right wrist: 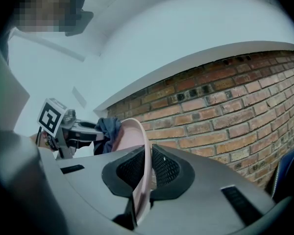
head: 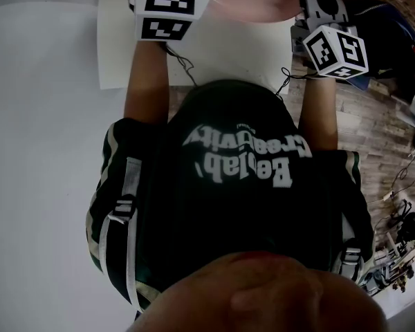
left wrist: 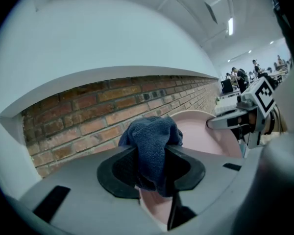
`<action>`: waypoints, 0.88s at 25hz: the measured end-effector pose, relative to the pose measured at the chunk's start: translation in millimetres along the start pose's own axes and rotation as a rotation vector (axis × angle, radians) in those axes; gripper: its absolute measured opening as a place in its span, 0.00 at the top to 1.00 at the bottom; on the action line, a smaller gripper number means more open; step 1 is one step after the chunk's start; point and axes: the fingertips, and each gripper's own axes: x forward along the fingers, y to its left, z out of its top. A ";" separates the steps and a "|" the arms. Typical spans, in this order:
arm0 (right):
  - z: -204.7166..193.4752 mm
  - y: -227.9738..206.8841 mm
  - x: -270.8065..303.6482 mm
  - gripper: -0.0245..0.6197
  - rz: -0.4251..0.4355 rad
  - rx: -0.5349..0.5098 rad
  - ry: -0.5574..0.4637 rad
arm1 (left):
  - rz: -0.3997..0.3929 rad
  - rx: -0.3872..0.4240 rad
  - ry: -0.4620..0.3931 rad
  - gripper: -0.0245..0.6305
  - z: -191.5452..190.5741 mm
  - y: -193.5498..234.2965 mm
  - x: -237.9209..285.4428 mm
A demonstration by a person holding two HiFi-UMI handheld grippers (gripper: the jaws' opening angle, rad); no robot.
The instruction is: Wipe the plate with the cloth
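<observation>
Right now the round pale-pink plate stands on edge, its rim gripped thin btwn the jaws of the right gripper, which are clamped tight on it. The bunched dark-blue terry cloth is clenched in the jaws of the left gripper & bulges out past them, up against the plate's face near its far rim; looks like contact, can't confirm. Behind both runs a red brick wall under a white ledge. In the head view the two marker cubes sit at top w/ the plate's pink showing btwn them, above a white tabletop. The person's dark T-shirt w/ white print fills the middle, and wood-plank floor shows at right.
</observation>
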 end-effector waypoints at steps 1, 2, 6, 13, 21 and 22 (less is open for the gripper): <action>2.6 -2.7 -0.8 0.95 -0.005 0.009 -0.007 | 0.005 0.000 0.004 0.77 -1.3 2.1 -0.9; 5.1 -5.0 -1.2 0.95 -0.010 0.016 -0.014 | 0.008 -0.001 0.007 0.77 -2.7 4.0 -2.1; 15.1 -11.6 -0.9 0.95 -0.028 0.022 -0.037 | 0.013 -0.008 0.022 0.77 -11.2 9.0 -5.4; 36.5 -25.1 -1.2 0.95 -0.067 0.022 -0.089 | 0.003 -0.028 0.062 0.77 -31.7 8.2 -7.6; 48.9 -30.9 1.2 0.95 -0.092 0.063 -0.130 | -0.045 -0.086 0.094 0.77 -59.8 -4.4 -16.1; 49.2 -30.9 1.2 0.95 -0.095 0.062 -0.131 | -0.053 -0.095 0.099 0.77 -64.5 -7.7 -17.7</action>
